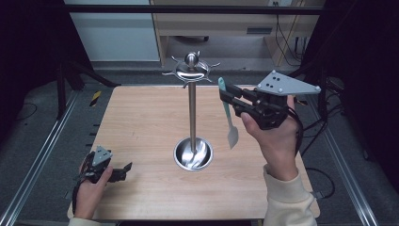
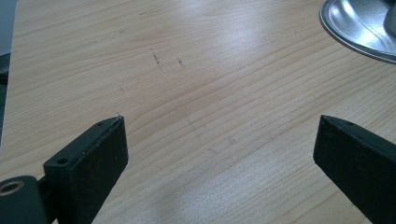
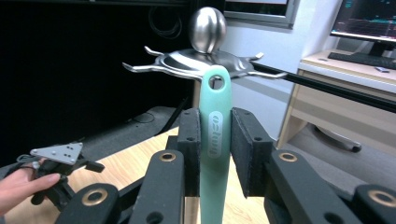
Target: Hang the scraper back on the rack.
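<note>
High view: a person's right gripper (image 1: 229,101), raised at about two o'clock from the steel utensil stand (image 1: 192,113), holds a mint-green spatula (image 1: 228,114) upright by its handle, blade hanging down above the desk (image 1: 141,122) without touching it. The spatula sits just right of the stand's pole, its hanging hole a little below and to the right of the hooked crown (image 1: 191,70). The left gripper (image 1: 123,169) rests low at roughly seven o'clock from the stand's dish-shaped base, well apart from the work.

Left gripper view: the two black jaws stand wide with nothing between them, over pale wood-grain laminate that is matt and faintly scuffed; the polished rim of the stand's base (image 2: 359,28) gleams at one o'clock.

Right gripper view: the jaws are clamped narrow on the spatula handle (image 3: 215,140), pads flat against both sides. The handle looks like soft, smooth silicone with embossed lettering and an oval eyelet (image 3: 215,81) at its tip. Behind it, the mirror-bright ball finial (image 3: 207,29) tops a shallow disc with thin upturned prongs (image 3: 140,67) radiating outward.

The step appears to be hanging the spatula. Done well, it likely means lifting the eyelet level with a prong tip, keeping the handle vertical so the hole faces the prong squarely, threading it on, then releasing only once the weight settles; the slim stand could rock if nudged.
</note>
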### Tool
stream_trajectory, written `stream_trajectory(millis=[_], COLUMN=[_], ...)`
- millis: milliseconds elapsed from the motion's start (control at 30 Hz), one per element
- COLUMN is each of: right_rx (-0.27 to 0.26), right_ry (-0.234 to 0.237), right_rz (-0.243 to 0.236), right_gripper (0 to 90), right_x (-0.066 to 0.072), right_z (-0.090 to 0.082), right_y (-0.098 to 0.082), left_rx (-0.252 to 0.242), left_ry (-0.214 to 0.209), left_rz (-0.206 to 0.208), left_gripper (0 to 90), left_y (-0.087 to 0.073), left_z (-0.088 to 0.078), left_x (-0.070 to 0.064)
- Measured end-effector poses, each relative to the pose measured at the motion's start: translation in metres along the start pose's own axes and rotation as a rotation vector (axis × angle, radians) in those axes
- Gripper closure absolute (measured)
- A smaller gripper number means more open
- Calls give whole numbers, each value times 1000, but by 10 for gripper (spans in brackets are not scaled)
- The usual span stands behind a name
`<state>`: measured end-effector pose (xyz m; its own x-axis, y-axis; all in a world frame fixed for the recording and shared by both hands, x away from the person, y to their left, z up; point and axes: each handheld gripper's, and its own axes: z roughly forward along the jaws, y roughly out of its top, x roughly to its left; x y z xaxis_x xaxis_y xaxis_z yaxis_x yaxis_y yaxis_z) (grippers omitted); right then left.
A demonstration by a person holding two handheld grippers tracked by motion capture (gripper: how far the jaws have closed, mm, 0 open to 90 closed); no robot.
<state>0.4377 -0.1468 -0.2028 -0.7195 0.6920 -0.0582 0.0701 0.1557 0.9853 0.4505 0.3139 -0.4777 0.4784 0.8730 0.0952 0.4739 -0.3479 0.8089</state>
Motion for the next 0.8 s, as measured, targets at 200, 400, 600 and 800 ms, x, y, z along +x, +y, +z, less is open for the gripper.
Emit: stream_trajectory(millis=[200,400,600,800], right_rx=[-4,3,10,13], right_ry=[4,-16,-8,-11], right_rz=[1,-2,2,0], right_gripper=[743,743,742,742], right_x=[4,5,6,7], right_z=[4,5,8,12], right_y=[0,0,-1,-2], left_rx=[-6,-6,-4,-6], left_ry=[7,7,3,2], left_rz=[1,-2,3,3], left_gripper=[28,28,28,28], left_y=[0,0,0,0], left_z=[-2,-1,-1,-2], left_x=[1,1,1,0])
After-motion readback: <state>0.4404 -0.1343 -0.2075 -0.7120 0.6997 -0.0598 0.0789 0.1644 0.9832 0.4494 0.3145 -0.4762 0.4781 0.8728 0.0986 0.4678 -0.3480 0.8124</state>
